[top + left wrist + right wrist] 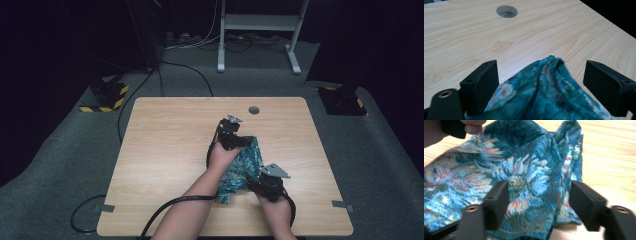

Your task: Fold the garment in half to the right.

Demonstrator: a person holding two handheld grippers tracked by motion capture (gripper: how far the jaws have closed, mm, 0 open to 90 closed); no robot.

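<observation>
The cloth (243, 167) lay bunched on the table (165, 150) between both hands. Left gripper (541, 82) and right gripper (539, 200) stood released astride it. Soft, light, floppy; best pinched at an edge.

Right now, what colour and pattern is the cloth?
Teal cloth with a blue, white and red floral print; clearest in the right gripper view.
</observation>
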